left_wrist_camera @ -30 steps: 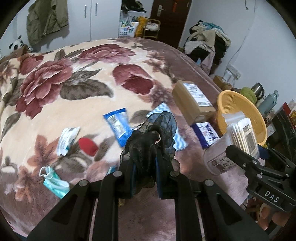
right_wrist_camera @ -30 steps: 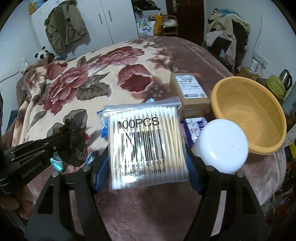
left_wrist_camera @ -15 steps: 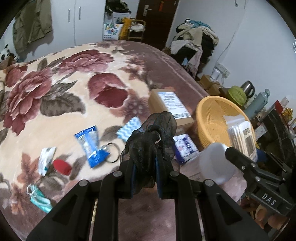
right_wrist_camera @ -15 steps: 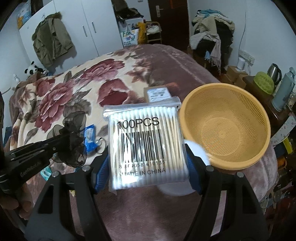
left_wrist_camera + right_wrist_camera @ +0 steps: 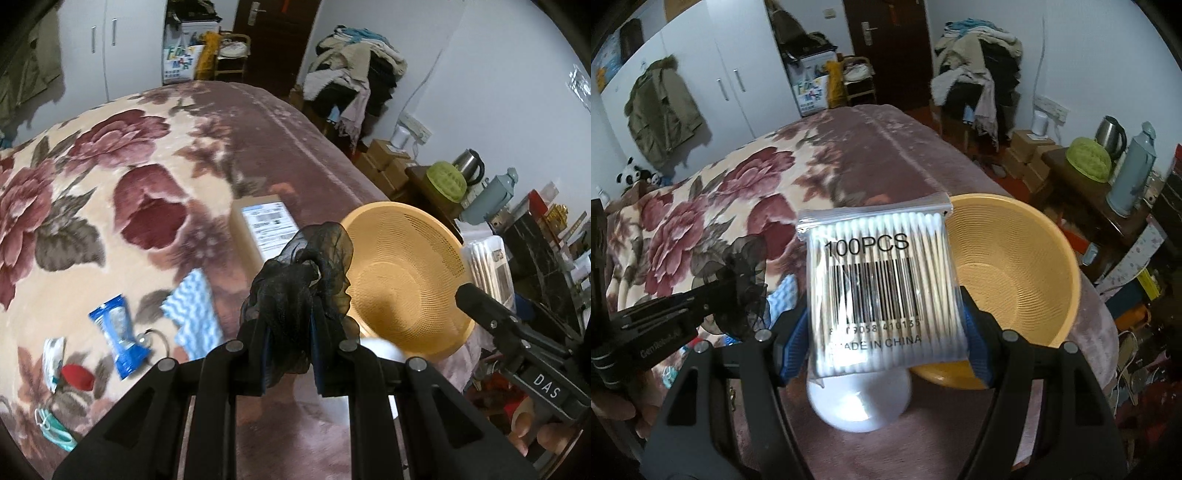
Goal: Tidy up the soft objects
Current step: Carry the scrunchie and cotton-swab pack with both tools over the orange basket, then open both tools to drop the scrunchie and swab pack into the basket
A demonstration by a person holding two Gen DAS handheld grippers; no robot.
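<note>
Gripping a crumpled black sheer scrunchie, the left tool hangs beside the yellow mesh basket; the right tool clamps a clear cotton-swab pack above the bed.

Black two-finger grippers with blue pads, silver screws, "DAS" lettering

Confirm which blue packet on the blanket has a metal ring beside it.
The glossy blue plastic sachet: a metal ring lies at its lower end. The blue-and-white wavy-striped packet has none.
</note>
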